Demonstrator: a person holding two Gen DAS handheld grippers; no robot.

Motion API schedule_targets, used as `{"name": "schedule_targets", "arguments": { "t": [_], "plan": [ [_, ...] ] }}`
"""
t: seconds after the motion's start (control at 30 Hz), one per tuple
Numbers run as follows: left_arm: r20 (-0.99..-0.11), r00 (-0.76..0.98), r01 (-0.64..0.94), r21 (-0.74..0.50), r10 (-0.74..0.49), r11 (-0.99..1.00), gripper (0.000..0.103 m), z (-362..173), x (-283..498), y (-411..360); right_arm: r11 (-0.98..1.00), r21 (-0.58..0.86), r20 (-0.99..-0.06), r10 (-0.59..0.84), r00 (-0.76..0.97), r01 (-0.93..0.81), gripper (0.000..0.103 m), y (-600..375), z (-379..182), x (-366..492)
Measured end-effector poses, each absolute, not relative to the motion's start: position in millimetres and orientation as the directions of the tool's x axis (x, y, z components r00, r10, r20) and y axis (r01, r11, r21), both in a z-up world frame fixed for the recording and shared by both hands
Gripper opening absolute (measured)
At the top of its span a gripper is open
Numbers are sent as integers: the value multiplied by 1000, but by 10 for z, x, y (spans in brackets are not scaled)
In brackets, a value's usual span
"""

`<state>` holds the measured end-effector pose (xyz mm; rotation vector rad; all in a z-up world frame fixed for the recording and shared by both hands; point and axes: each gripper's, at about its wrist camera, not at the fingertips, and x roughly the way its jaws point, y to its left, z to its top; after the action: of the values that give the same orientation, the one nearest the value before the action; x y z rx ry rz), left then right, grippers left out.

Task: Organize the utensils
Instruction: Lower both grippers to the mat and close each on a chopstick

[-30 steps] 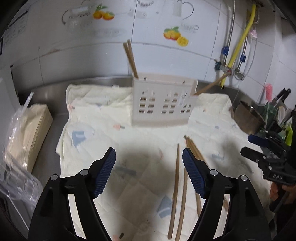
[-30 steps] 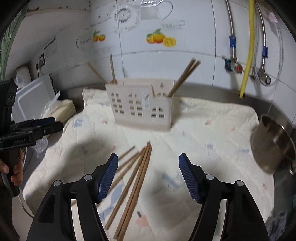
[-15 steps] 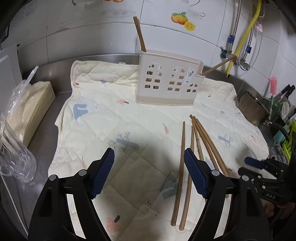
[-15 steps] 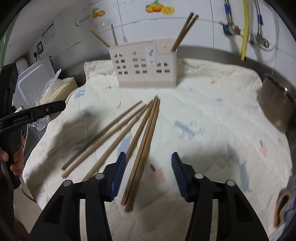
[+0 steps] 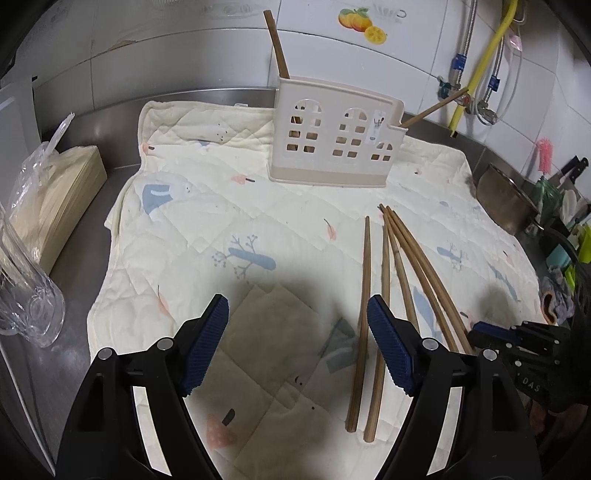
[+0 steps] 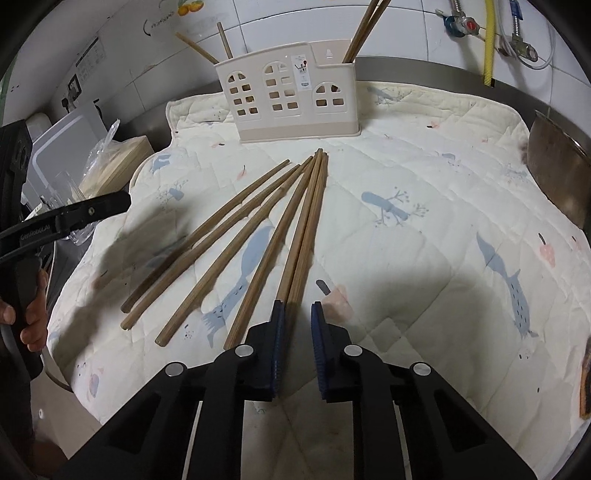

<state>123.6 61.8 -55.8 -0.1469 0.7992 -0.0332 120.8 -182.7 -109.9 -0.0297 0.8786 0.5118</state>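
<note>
Chopsticks (image 6: pixel 354 33) upright in holder (image 6: pixel 291 92), right claw (image 6: pixel 297 314) closing around two chopsticks (image 6: pixel 303 236), left claw (image 5: pixel 297 325) open

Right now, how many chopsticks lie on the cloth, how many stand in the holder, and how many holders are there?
Chopsticks on the cloth: 6
Chopsticks in the holder: 4
Holder: 1
Total: 11
</note>
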Motion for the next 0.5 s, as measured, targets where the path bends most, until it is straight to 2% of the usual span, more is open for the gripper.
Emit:
{"name": "schedule_targets", "arguments": {
  "t": [0.5],
  "plan": [
    [-740,659,45,-137,-133,990,77,-757,1160,437,885,121,-755,377,537,-450,11,-1721,-1123,1203]
  ]
}}
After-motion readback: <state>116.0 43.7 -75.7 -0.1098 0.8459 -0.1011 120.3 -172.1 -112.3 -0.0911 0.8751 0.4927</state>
